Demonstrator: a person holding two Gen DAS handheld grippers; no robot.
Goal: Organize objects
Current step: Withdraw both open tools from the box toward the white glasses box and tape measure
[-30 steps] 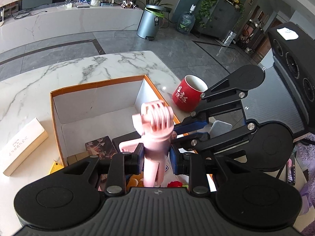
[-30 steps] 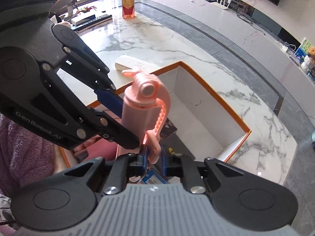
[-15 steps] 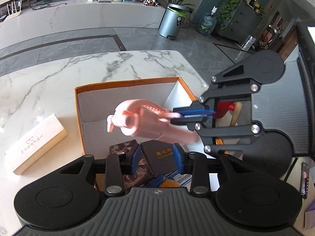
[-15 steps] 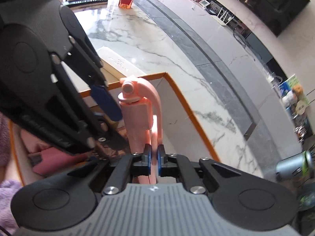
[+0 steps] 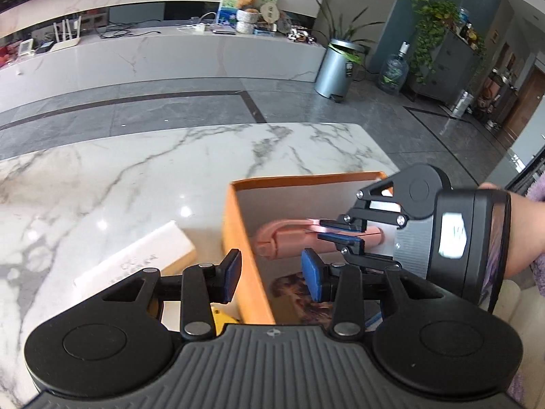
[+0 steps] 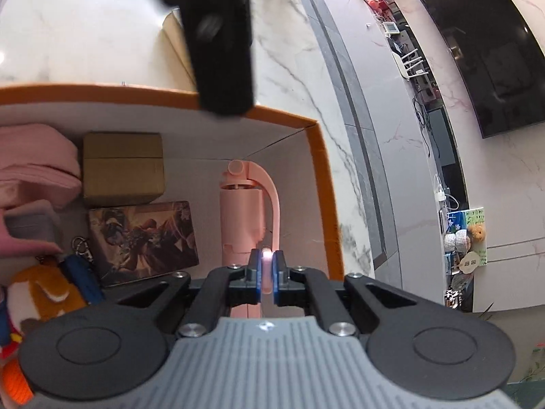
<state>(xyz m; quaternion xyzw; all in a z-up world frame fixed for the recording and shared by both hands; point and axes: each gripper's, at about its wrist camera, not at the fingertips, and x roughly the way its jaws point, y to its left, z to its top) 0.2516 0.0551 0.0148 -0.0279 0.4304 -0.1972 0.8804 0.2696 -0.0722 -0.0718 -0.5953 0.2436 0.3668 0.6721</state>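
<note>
A pink selfie stick [image 6: 242,218] lies lengthwise inside the orange-rimmed white box [image 6: 323,187], near its right wall. My right gripper [image 6: 268,269] is shut on the stick's thin curved arm. The left wrist view shows the same stick [image 5: 282,238] low in the box with the right gripper [image 5: 340,230] on it. My left gripper [image 5: 272,277] hovers over the box's left wall [image 5: 238,225], jaws opening. Nothing is pressed between the jaws; only the wall's edge shows below the gap.
In the box lie a brown carton [image 6: 122,167], a picture-printed case [image 6: 143,238], pink cloth [image 6: 34,163], a blue keychain [image 6: 81,272] and an orange plush toy [image 6: 41,293]. A long white box [image 5: 143,255] lies on the marble table [image 5: 136,177] left of it.
The left gripper has let go of the pink stick and slid left over the box wall. The right gripper has rolled and sunk, bringing the stick from upright to flat inside the box.
</note>
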